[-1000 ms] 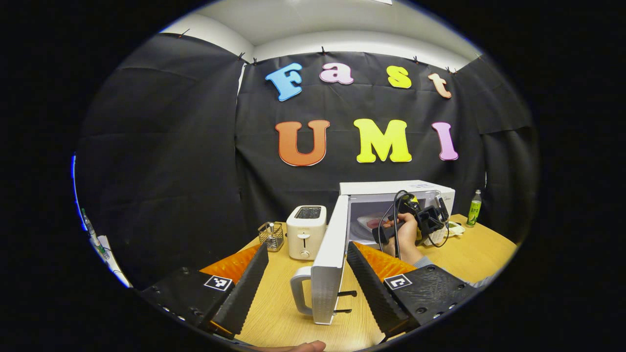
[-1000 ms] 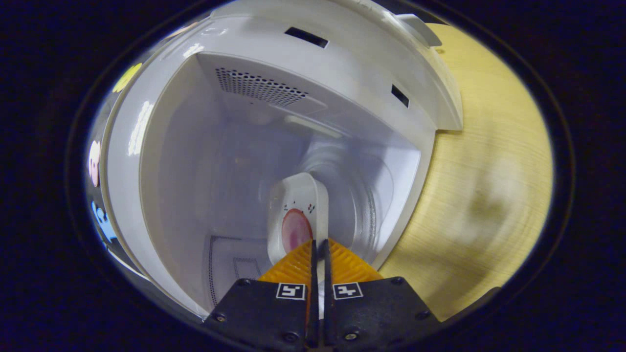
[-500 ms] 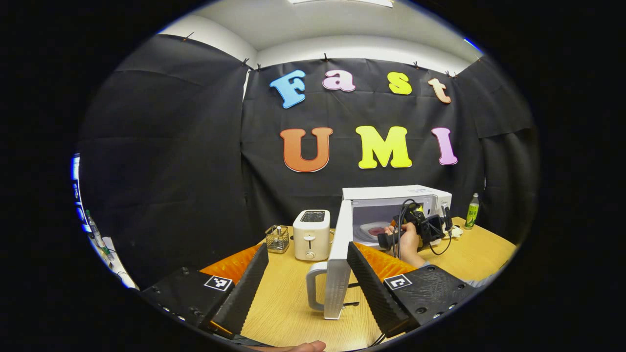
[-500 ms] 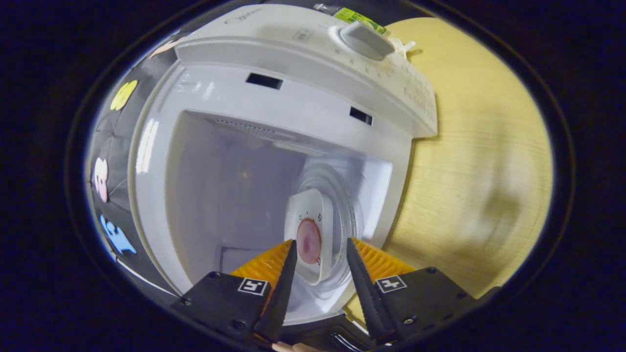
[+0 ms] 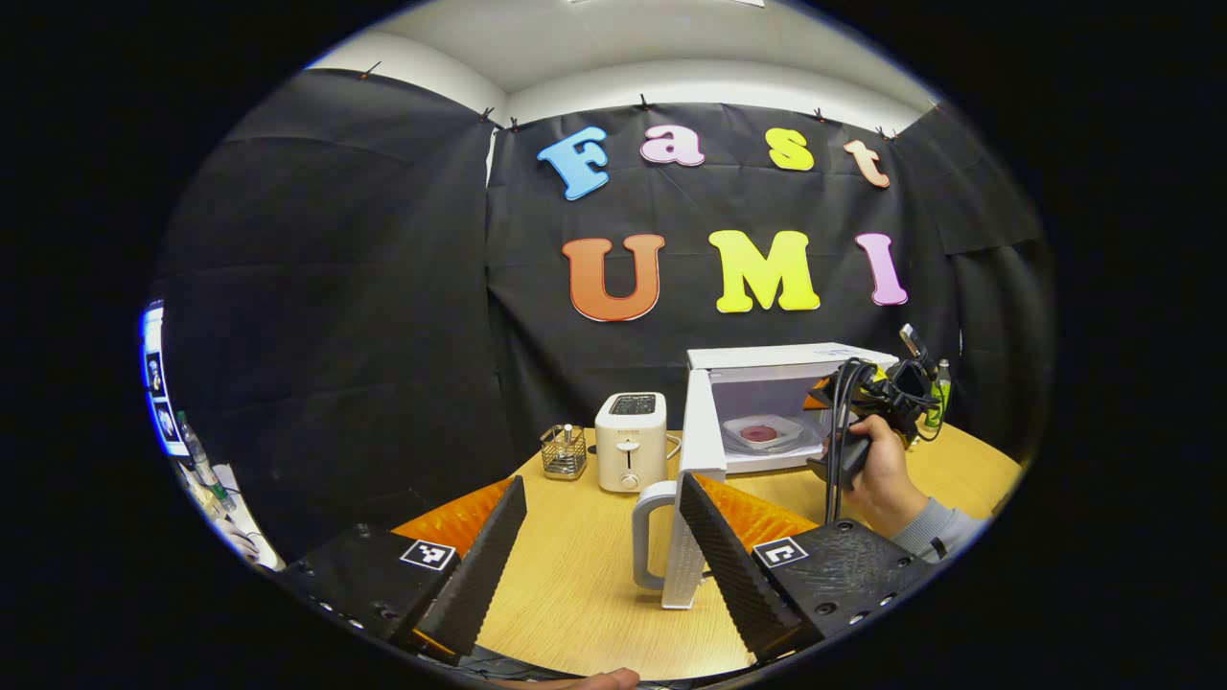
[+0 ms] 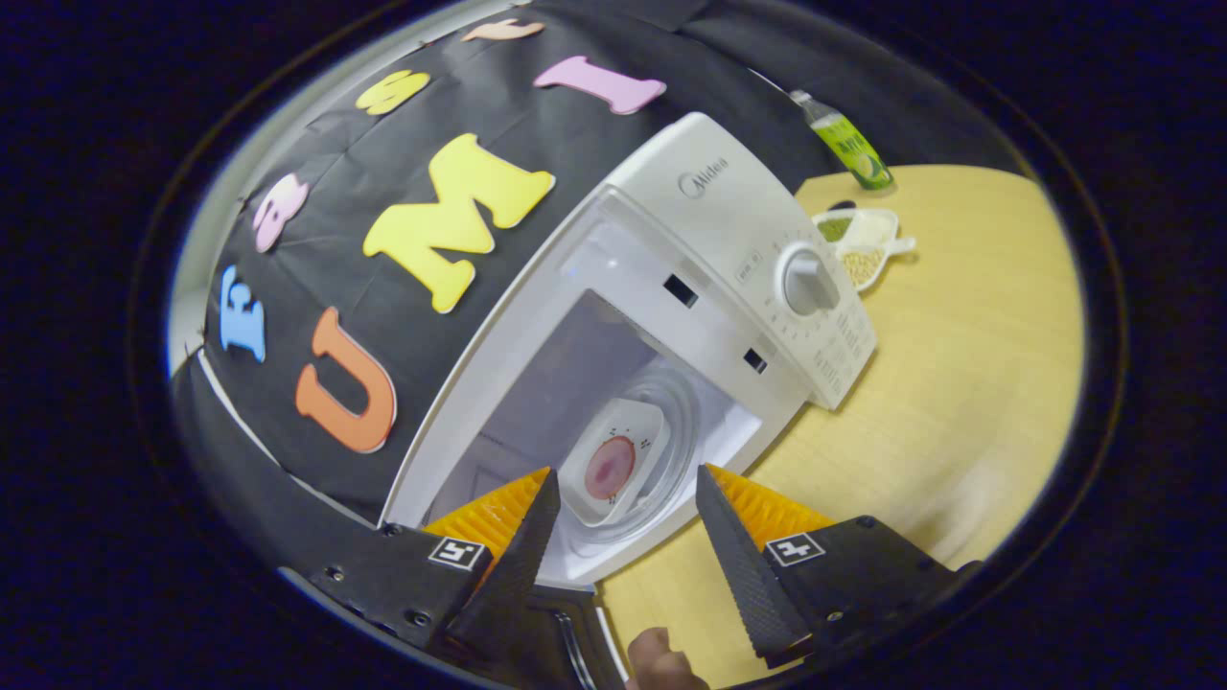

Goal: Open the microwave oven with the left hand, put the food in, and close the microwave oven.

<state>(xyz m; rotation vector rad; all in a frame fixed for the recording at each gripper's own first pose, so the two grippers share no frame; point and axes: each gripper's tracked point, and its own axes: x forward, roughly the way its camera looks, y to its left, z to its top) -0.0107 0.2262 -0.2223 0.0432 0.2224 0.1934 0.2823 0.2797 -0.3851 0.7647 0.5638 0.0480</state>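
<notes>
Inside the cavity: the food, a reddish slice on a small white dish, rests on the glass turntable of the microwave oven.
Door: the door stands swung wide, its handle between the left tongs.
Handling: the door looks stiff and light on its hinge; the handle seems the sure hold.
Tongs: the left tongs are spread and empty; the right tongs gape empty before the opening.
Counter: a toaster stands on the counter.
</notes>
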